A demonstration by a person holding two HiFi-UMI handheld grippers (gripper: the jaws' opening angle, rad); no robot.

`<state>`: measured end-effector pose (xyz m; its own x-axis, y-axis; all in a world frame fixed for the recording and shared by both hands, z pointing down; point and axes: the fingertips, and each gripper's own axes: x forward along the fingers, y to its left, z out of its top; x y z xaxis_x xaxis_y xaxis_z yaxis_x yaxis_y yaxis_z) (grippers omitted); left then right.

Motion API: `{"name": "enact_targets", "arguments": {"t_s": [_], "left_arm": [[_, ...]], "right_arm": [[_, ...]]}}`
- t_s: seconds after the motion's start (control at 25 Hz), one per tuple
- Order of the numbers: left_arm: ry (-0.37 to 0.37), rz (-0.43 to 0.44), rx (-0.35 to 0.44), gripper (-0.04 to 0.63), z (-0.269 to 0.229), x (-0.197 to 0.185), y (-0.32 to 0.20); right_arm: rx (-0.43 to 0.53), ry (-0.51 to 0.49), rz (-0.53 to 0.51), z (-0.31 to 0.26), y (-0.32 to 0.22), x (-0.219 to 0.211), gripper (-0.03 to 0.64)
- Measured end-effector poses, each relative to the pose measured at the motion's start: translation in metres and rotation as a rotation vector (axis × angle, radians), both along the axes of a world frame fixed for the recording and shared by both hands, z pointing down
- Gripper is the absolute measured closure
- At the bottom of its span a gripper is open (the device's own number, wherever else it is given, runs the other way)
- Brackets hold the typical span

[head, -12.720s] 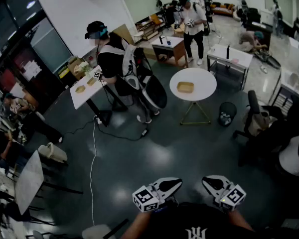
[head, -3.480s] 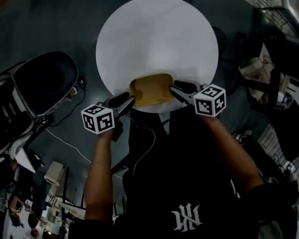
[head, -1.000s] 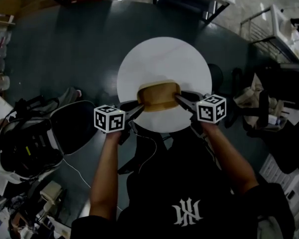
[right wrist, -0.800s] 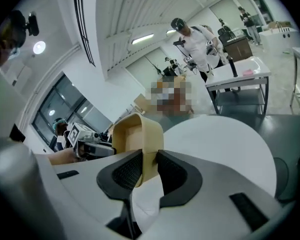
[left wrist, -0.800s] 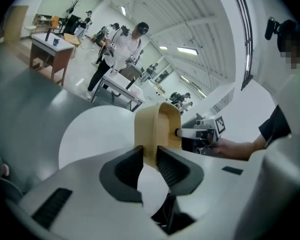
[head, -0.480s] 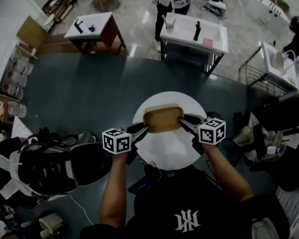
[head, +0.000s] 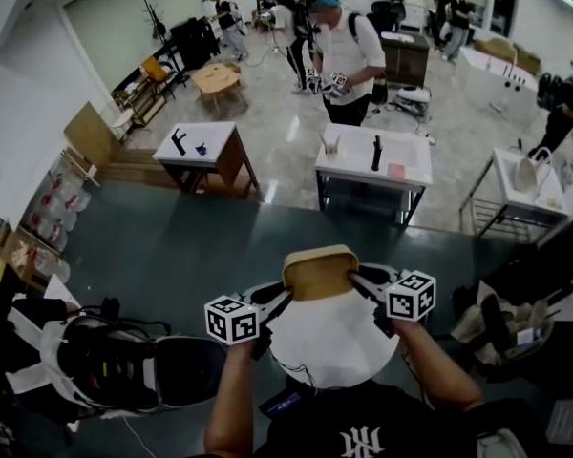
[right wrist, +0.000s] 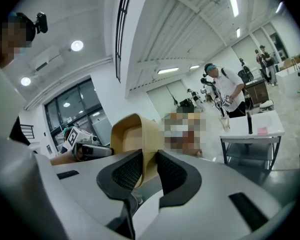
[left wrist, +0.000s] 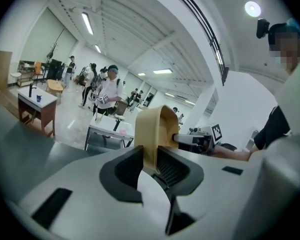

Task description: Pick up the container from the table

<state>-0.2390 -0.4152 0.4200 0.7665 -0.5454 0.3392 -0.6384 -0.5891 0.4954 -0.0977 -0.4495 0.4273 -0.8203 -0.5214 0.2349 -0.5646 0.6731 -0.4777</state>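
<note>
Clamping tan container (head: 320, 272): left gripper (head: 285, 297) on left rim, right gripper (head: 356, 277) on right rim, above white table (head: 336, 351)

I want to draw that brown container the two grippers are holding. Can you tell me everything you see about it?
The container is a tan, shallow tray with rounded corners and thin walls, maybe pressed paper or wood. It looks empty. It hangs in the air over the far edge of the round white table. The left gripper pinches one end wall, the right gripper the other.
</note>
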Motion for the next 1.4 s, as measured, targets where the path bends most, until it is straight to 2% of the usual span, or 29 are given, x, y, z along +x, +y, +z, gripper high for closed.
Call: {"name": "enact_targets", "arguments": {"t_s": [0.32,0.52,0.76,1.16,1.4], "left_arm": [[-0.032,0.004,0.121,0.509,-0.060,0.021,0.012],[-0.057,0.013,0.229,0.509,-0.104,0.032,0.007],[-0.083,0.008,0.317,0.511,-0.141,0.043,0.012],[-0.099,0.018,0.407,0.511,-0.177,0.063,0.012],[-0.104,0.026,0.458,0.511,-0.199,0.072,0.013]], "right_arm": [[0.159,0.012,0.002,-0.072,0.014,0.021,0.511],[0.263,-0.009,0.001,-0.120,0.014,0.032,0.511],[0.356,-0.024,-0.001,-0.155,0.017,0.043,0.511],[0.467,-0.062,0.010,-0.202,0.016,0.062,0.511],[0.525,-0.051,0.011,-0.221,0.021,0.071,0.511]]}}
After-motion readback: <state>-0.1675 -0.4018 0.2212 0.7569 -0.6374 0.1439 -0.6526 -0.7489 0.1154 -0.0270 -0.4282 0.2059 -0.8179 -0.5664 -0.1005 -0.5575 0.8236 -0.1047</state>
